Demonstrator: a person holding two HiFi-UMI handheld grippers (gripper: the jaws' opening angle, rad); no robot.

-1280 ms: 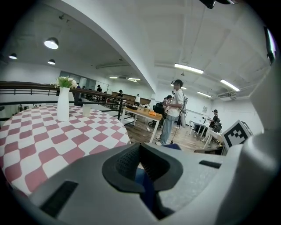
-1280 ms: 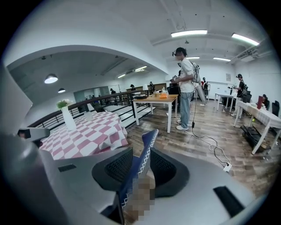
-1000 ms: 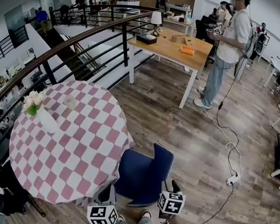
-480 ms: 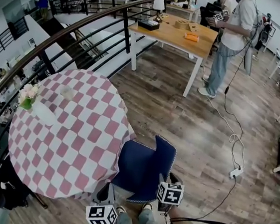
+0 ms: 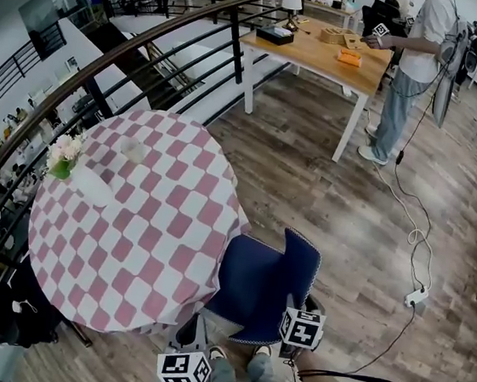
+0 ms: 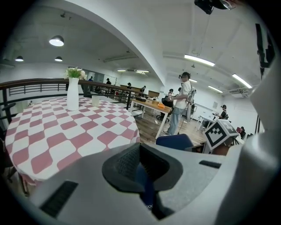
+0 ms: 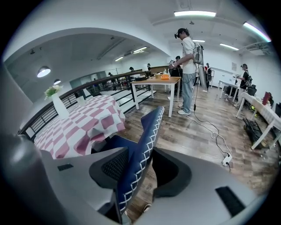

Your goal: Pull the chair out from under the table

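Presently, the blue upholstered chair (image 5: 255,284) stands at the near edge of the round desk (image 5: 133,217). Its seat front sits just under the overhang of the pink-and-white checked cloth, and its back is toward you.

- **Right gripper (image 7: 136,169):** closed on the white-stitched edge of the chair back, with fabric filling the gap between the jaws.
- **Left gripper (image 6: 142,171):** jaws nearly together on a thin blue edge, judged to be the same chair. Which part of it cannot be told.

**Handling assessment:**
- The padding will give under the jaws, but the frame beneath should be stiff.
- The chair is likely moderately heavy, and its legs will drag on the plank floor.
- Hold the firm rim of the back, not loose cover.
- Draw it straight and level toward you.

**Risk noted:** the cloth hangs against the seat, and a white flower vase (image 5: 85,181) stands on the far side of the desk.
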